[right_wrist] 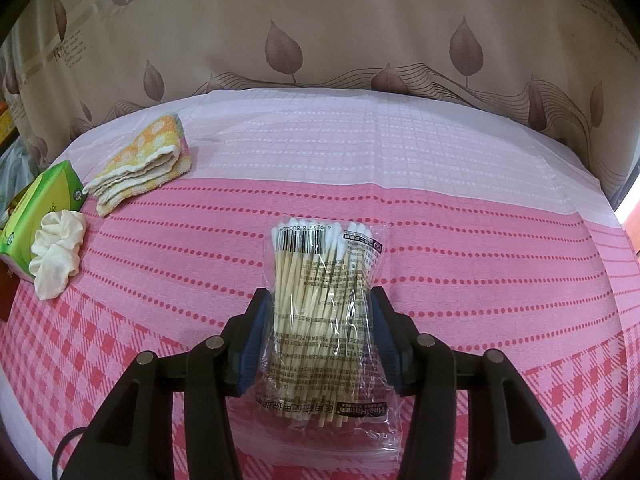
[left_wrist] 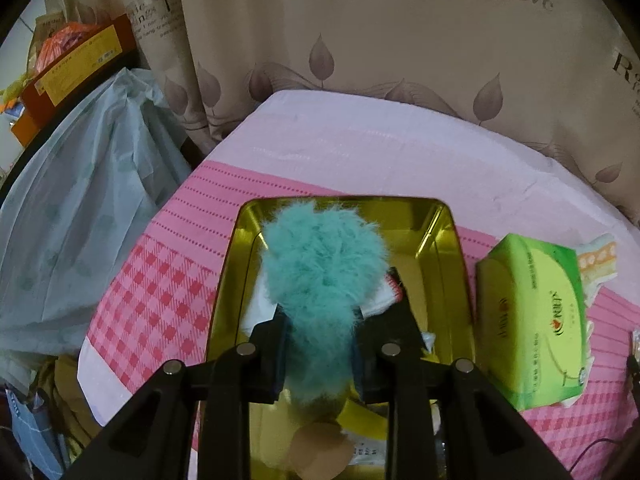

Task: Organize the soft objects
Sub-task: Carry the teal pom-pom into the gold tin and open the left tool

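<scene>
A teal fluffy pompom (left_wrist: 324, 256) hangs over an open gold tin (left_wrist: 454, 248), and my left gripper (left_wrist: 336, 304) is shut on its narrow lower end. Inside the tin lie a white cloth (left_wrist: 380, 300), something yellow and a beige round pad (left_wrist: 320, 448). My right gripper (right_wrist: 318, 296) is shut on a clear bag of cotton swabs (right_wrist: 324, 292), holding it over the pink checked tablecloth (right_wrist: 480, 280). A white scrunchie (right_wrist: 56, 252) lies beside a green tissue pack (right_wrist: 36, 208), with a folded yellow-and-orange towel (right_wrist: 148, 160) behind them.
The tissue pack (left_wrist: 532, 320) sits just right of the tin, the towel (left_wrist: 600, 260) behind it. A pale blue plastic bag (left_wrist: 80, 200) and an orange box (left_wrist: 68, 68) stand off the table's left edge. A leaf-patterned curtain (right_wrist: 320, 20) hangs behind the table.
</scene>
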Available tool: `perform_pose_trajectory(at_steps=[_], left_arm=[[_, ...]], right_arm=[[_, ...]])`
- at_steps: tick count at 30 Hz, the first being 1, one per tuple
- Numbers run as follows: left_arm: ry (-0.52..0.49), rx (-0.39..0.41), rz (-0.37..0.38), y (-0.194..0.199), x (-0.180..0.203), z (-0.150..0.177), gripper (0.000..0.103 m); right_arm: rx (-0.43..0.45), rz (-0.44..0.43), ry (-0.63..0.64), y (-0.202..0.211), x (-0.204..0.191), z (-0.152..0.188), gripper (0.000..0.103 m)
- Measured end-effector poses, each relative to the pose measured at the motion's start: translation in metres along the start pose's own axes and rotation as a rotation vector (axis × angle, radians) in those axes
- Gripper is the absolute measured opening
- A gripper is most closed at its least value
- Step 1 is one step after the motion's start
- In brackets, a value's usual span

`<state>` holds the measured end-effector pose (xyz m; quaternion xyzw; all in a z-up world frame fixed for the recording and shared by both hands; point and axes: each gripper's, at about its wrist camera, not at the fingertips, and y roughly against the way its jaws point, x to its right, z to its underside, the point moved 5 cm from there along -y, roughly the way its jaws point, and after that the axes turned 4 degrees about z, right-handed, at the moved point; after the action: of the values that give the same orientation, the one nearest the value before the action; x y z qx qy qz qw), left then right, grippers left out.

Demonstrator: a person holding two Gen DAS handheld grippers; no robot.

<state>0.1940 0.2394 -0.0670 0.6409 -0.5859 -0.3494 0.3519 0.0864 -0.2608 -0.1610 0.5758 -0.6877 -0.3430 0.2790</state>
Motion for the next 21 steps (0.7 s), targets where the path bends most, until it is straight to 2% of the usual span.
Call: perform_pose_trajectory(at_steps=[5,13,21], left_arm=[[0.007,-0.007,-0.003,-0.004,-0.004,0.005,0.044],[0.004,-0.016,-0.01,0.001,-0.007,0.01,0.046],[0.001,0.022,0.009,0.021,-0.008,0.02,0.046]], right_arm=[[0.0,0.002,0.003,0.0,0.0,0.0,0.048],[-0.003,0.004,0.014,0.001,-0.001,0.001,0.051],[-0.003,0.005,0.016,0.002,-0.004,0.001,0.053]])
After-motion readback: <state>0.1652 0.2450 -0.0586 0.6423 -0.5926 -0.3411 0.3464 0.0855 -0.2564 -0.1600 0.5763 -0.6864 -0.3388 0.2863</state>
